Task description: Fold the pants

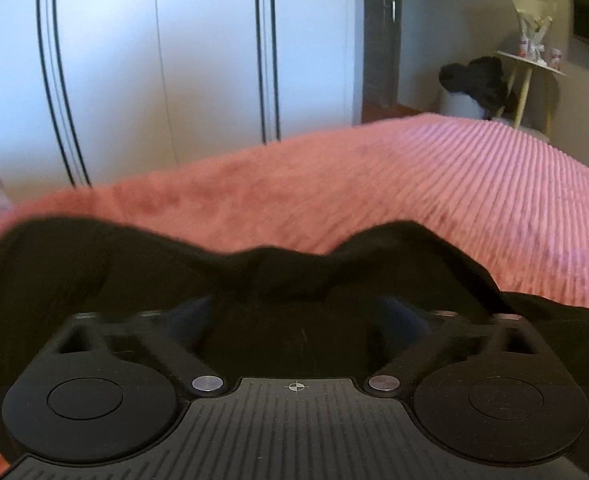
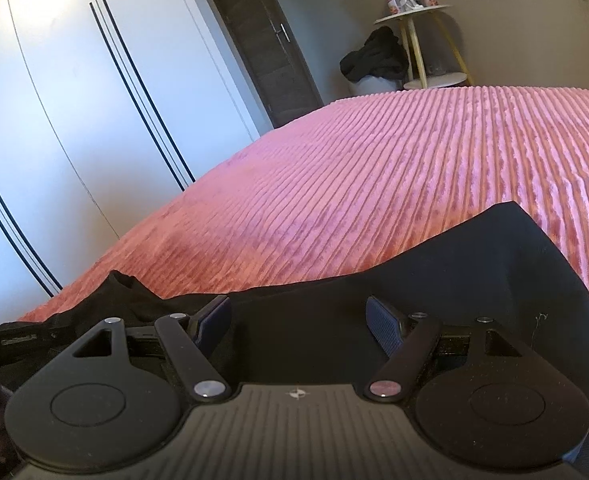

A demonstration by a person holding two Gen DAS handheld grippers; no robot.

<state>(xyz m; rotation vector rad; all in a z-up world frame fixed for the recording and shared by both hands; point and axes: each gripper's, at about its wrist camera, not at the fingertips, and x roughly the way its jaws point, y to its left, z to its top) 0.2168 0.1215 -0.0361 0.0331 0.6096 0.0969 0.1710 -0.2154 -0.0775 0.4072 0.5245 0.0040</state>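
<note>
One bed cover (image 2: 374, 168), pink ribbed plush, fills the middle of both views, beneath one white wardrobe (image 2: 54, 100) with thin dark vertical lines at upper left. One pair of black pants (image 2: 474, 272), smooth matte fabric, lies rumpled across the lower frame on the cover. Right gripper (image 2: 298, 316): blue textured pads spread wide over the pants, gripping nothing; left gripper (image 1: 294, 308): fingers buried in bunched pants fabric (image 1: 134, 256), state cannot be told.
</note>
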